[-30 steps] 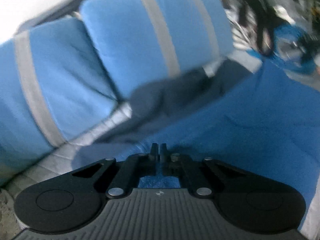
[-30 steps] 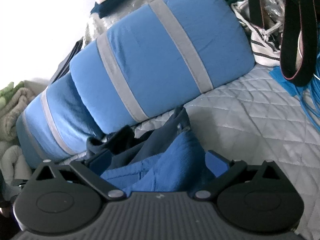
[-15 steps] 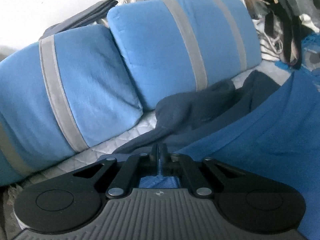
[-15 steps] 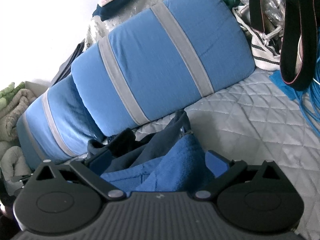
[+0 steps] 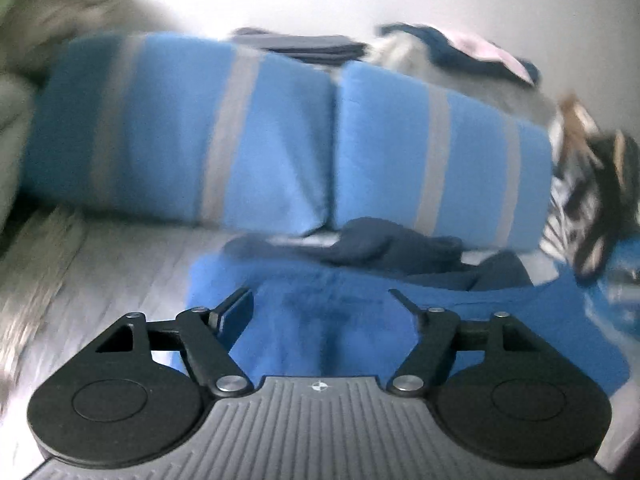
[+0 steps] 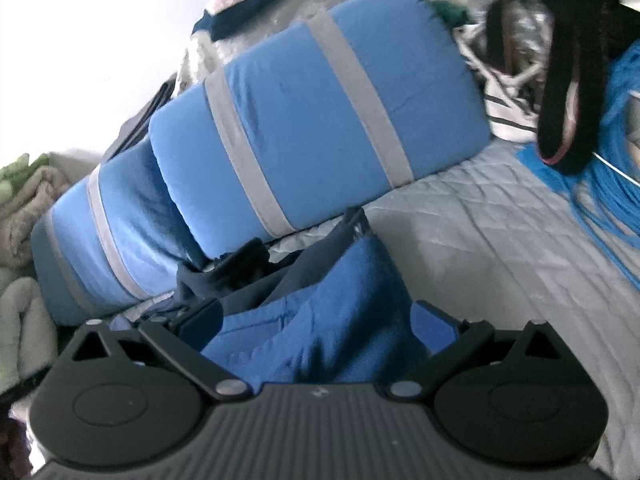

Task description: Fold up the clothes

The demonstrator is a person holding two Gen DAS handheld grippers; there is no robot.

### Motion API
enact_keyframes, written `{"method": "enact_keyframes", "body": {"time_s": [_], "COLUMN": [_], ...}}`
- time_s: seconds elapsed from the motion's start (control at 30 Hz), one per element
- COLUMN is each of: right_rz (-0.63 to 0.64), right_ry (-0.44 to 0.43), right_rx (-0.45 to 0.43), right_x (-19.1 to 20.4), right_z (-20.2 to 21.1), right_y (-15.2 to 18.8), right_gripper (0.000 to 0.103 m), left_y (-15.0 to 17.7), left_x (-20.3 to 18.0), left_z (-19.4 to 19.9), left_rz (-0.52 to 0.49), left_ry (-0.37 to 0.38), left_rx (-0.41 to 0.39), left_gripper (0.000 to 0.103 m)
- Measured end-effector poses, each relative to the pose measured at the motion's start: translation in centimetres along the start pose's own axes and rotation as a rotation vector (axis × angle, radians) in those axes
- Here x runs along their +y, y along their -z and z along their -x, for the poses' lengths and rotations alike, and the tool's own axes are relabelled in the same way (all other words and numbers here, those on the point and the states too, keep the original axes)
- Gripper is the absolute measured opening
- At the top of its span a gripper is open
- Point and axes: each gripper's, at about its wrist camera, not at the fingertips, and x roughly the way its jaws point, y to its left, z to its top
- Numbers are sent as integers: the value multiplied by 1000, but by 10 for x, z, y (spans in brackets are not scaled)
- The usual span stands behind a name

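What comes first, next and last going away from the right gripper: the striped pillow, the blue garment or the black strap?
1. Blue garment, bunched between the right gripper fingers.
2. Striped pillow, behind it, on the quilt.
3. Black strap, far upper right.

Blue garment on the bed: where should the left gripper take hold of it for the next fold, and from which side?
Probably the blue garment's near-left corner, where its edge meets the bare quilt. Come in low from the left over the quilt, so one finger can slide under the single flat layer. The left gripper, whose jaws have just been opening, hangs over cloth that lies flat with nothing to pinch. Blur hides the exact hem.
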Motion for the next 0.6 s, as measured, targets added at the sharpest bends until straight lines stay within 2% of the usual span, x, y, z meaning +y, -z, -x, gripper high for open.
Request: {"method": "enact_keyframes", "body": {"time_s": [0.1,0.2,0.3,0.4,0.5,0.6], "right_rz": [-64,-129,-213,-328,-456,-564], "right_ry": [-9,-6,-13,-47,-77,-80], "right_rx": [7,48,109,150,169,162], "right_x": [-2,-5,-8,-15,-22,-28], "right_z": [20,36,46,46,40,28], "right_y": [17,39,61,79,92,97], "right_gripper": [103,103,103,103,103,103], "left_y": [15,34,60,89,116,131], "left_x": [19,41,62,75,83,84], "left_z": [26,43,48,44,26,9], "left_rz": [155,368,605,815,1047,1228], "left_ry": [-26,-16,26,102,146,199], "left_rx": [33,111,237,302,313,256], "left_gripper": [73,74,74,74,74,74]}}
